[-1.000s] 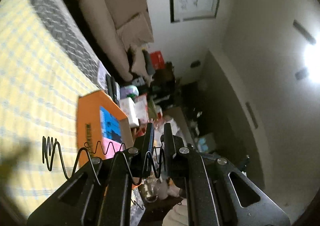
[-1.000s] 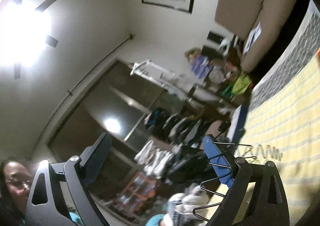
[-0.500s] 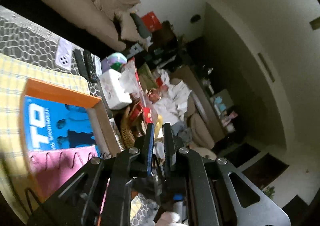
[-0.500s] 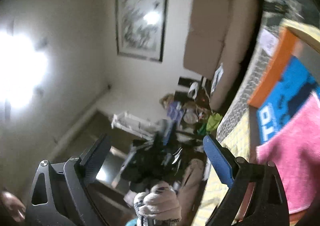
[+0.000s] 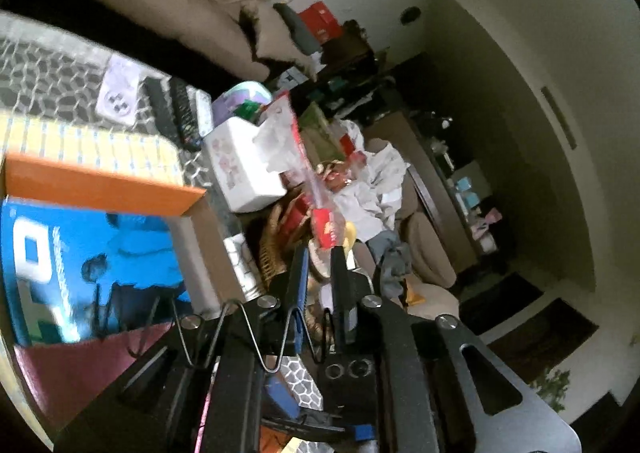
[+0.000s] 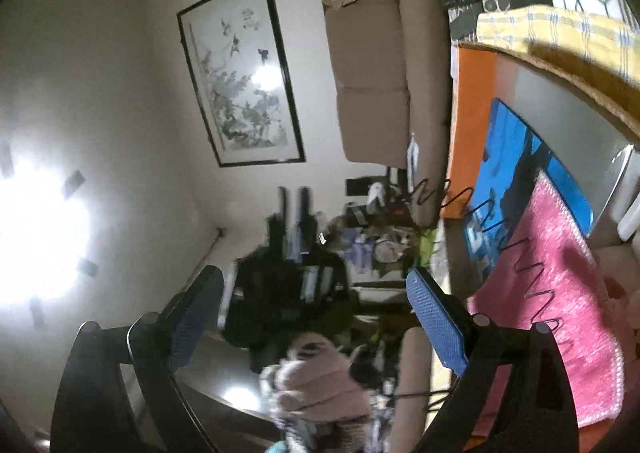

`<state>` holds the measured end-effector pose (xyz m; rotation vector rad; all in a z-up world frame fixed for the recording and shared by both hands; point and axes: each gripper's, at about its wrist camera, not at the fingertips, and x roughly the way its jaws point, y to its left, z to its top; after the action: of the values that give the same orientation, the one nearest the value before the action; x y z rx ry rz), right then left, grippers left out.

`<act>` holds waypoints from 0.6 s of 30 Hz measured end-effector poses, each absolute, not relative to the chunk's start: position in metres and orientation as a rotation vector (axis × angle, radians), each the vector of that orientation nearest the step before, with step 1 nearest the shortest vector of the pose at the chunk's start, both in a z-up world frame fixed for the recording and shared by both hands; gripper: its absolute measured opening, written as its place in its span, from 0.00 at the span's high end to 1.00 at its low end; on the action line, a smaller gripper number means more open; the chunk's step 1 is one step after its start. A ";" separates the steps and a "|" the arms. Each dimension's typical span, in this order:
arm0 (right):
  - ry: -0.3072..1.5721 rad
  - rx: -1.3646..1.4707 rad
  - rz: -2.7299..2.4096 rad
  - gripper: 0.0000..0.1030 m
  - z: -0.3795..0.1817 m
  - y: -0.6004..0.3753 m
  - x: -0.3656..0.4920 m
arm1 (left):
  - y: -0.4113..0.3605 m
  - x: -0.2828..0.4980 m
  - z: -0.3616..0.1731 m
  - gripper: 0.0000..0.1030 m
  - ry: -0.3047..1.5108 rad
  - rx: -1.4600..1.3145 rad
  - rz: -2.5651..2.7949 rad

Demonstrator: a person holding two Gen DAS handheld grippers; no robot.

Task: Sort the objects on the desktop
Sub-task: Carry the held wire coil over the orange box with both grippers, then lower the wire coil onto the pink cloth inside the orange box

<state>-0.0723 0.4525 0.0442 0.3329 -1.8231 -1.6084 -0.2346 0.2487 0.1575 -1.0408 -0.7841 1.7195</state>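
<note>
Your left gripper (image 5: pixel 318 277) has its fingers drawn nearly together, with only a thin slit between them. The black wire spring (image 5: pixel 240 333) zigzags across the gripper's body just behind the fingers and runs off to the left. Whether the fingers actually pinch it you cannot tell from the left wrist view; the wire passes under the left finger rather than clearly through the slit.

Your right gripper (image 6: pixel 320 317) has its fingers wide apart and holds nothing. In the right wrist view the spring (image 6: pixel 500 237) stretches from near the right finger up and away to the left, over the pink cloth (image 6: pixel 560 313) and the blue printed sheet (image 6: pixel 532 157), both lying inside the orange box (image 5: pixel 100 185). So the spring's long axis runs roughly along the line between your two grippers, above the box's open top.

The box sits to the left of the left gripper on the yellow checked cloth (image 5: pixel 100 143) covering the worktop, with a white tissue box (image 5: pixel 244 169) and remote controls (image 5: pixel 176 113) beyond its far right corner.

What matters next, as I judge it, is that the spring lies left of the left fingers and over the box. The left hand is the nearer one, so lowering along the spring's length should lay it inside.
</note>
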 end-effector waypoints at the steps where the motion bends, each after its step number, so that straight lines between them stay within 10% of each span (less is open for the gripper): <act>1: -1.817 0.348 -1.610 0.08 0.046 0.451 -0.073 | 0.246 -0.234 0.146 0.85 -0.797 -1.073 1.731; 7: -1.747 0.483 -1.791 0.08 0.055 0.457 -0.065 | 0.224 -0.229 0.093 0.65 -0.901 -1.188 1.688; 9: -1.707 0.554 -1.873 0.08 0.058 0.459 -0.064 | 0.219 -0.225 0.089 0.40 -0.896 -1.205 1.687; 18: -1.669 0.680 -1.925 0.08 0.058 0.448 -0.066 | 0.196 -0.210 0.101 0.25 -0.859 -1.197 1.679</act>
<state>-0.0664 0.4484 0.0575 0.6803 -1.6688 -1.9247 -0.2103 0.1962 0.1015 -1.1972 -0.8589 1.6791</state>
